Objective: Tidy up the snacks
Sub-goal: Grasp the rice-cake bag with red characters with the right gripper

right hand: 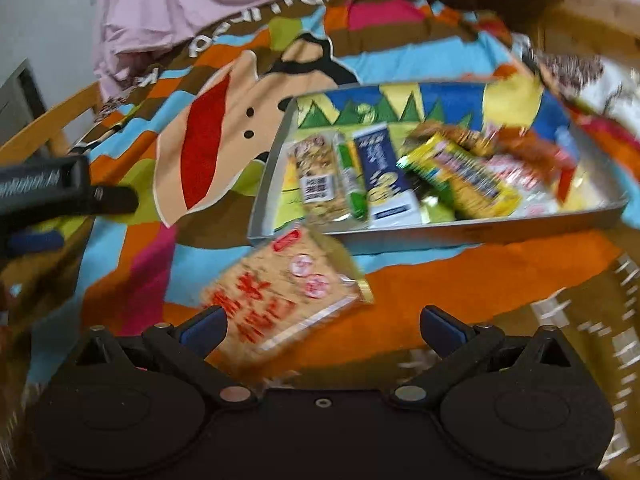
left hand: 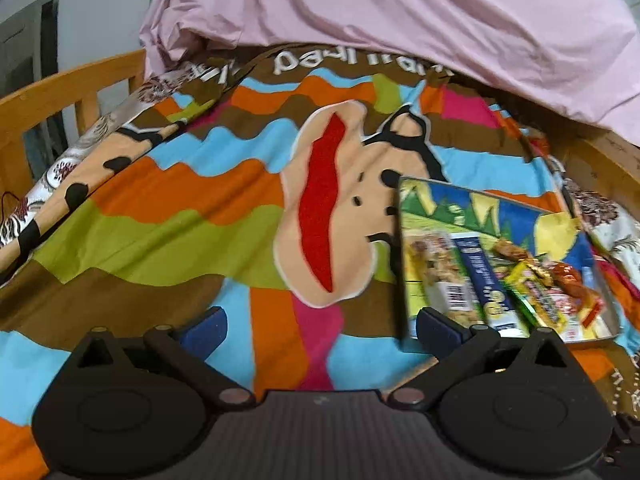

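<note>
1. A tan snack packet (right hand: 286, 294) with red characters and round pink-and-white seals is lying flat on the bedspread (right hand: 500, 276), just outside the near-left corner of the tray (right hand: 460, 232); whether its far edge is touching the tray wall I cannot tell.
2. The right gripper (right hand: 322, 328) is standing released, jaws wide apart, nothing between them; the packet's near-left corner is lying just beside the left blue fingertip (right hand: 206, 326).
3. The left gripper (left hand: 320, 326) is likewise spread wide and empty, hovering over the bedspread (left hand: 160, 240) with the tray (left hand: 404, 264) to its right.
4. Inside the tray several snacks are sitting side by side: a clear nut bar (right hand: 316, 176) with a white code label, a slim green stick (right hand: 352, 184), a navy-and-white pack (right hand: 384, 176), a yellow-green pack (right hand: 460, 176), and reddish wrappers farther right.
5. Motion blur is smearing both views, so the printing is unreadable and the right-hand wrappers are running together. The tray's printed floor of green peaks is partly covered.
6. In the right wrist view, a black device (right hand: 60, 192) is reaching in from the left edge, cut off by the frame.
7. A pink sheet (left hand: 400, 12) is draping over the far end of the bed, and a wooden rail (left hand: 60, 92) is running along the far left.
</note>
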Action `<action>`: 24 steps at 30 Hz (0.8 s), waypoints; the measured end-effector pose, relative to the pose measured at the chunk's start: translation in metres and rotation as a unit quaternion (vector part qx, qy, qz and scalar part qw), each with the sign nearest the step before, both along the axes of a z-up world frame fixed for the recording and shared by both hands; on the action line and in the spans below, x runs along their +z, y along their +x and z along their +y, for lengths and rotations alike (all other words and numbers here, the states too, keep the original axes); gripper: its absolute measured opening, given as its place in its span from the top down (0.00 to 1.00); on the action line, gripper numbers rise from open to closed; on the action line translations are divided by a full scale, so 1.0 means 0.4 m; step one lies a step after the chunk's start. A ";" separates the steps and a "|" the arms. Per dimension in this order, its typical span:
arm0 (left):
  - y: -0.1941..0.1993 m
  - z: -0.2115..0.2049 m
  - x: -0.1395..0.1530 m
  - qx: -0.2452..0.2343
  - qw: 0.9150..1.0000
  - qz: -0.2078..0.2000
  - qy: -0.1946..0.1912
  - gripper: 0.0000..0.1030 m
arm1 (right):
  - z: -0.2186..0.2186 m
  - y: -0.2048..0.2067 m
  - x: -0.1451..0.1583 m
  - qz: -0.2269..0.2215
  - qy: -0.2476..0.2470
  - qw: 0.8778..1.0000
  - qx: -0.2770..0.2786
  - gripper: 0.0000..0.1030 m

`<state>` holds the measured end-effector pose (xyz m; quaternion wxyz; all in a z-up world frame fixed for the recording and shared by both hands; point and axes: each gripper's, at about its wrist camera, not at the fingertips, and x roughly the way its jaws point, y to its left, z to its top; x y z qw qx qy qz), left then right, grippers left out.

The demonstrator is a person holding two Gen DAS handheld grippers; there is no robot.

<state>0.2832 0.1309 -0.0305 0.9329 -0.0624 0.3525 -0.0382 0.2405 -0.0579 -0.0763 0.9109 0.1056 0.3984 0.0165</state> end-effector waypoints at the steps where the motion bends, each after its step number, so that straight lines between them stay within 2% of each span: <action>1: 0.006 0.009 -0.008 0.005 1.000 0.005 -0.003 0.00 | 0.014 0.012 -0.004 0.003 0.007 1.000 -0.011 0.01; 7: 0.019 0.065 -0.020 0.041 0.999 -0.002 -0.031 0.00 | 0.061 0.061 -0.026 0.024 0.039 0.995 -0.087 0.01; 12: 0.020 0.096 -0.024 0.052 0.997 -0.008 -0.061 0.00 | 0.081 0.084 -0.046 0.032 0.038 0.988 -0.144 0.01; 18: 0.030 0.108 -0.036 0.056 0.996 -0.008 -0.067 0.00 | 0.111 0.109 -0.067 0.041 0.000 0.985 -0.169 0.00; 24: 0.033 0.107 -0.044 0.051 0.996 -0.003 -0.074 0.00 | 0.133 0.127 -0.088 0.050 -0.035 0.983 -0.171 0.01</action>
